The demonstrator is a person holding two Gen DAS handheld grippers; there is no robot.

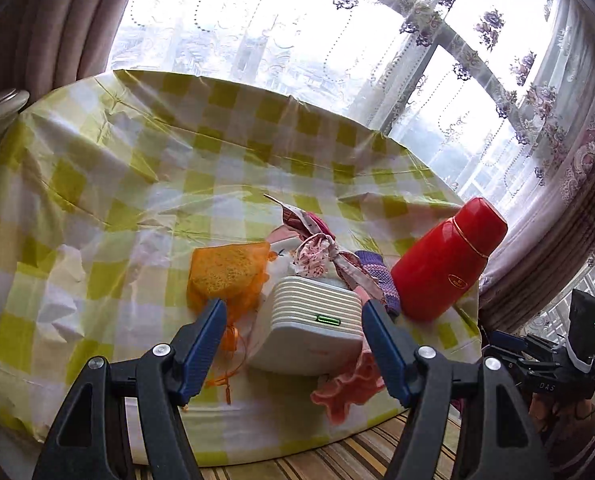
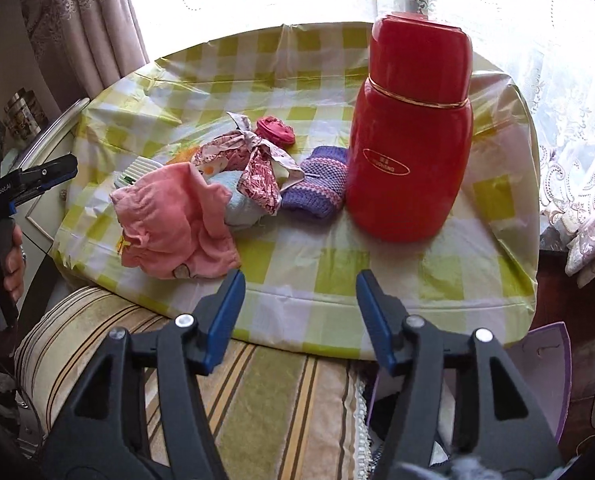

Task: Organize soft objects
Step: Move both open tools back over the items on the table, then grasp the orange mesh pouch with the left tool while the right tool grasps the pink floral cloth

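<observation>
counter: round-ish top w/ a shiny yellow-green and white checked plastic cover (image 1: 109, 184), right by a window w/ lace curtains
soft pile: pink fleece cloth (image 2: 173, 224) at the near edge, pale blue cloth (image 2: 239, 200) tucked behind it, floral pink-and-white fabric strip (image 2: 259, 176) knotted on top, purple striped knit piece (image 2: 317, 188) just beside the flask, small magenta fabric flower (image 2: 275, 130) further back
orange bit: orange lace mesh pouch (image 1: 225, 272) w/ thin orange ribbon hanging off the counter edge – left of the box
box: white ribbed plastic box (image 1: 309, 320) w/ a green lit slot, soft stuff heaped behind and beside it
flask: tall red flask with gold band (image 2: 411, 136), upright, touching the purple knit
left gripper (image 1: 291, 308): spread wide, nothing pinched – hovering in front of the box
right gripper (image 2: 299, 280): spread, empty, over the near counter edge
below: striped beige-green cushion (image 2: 257, 400)
</observation>
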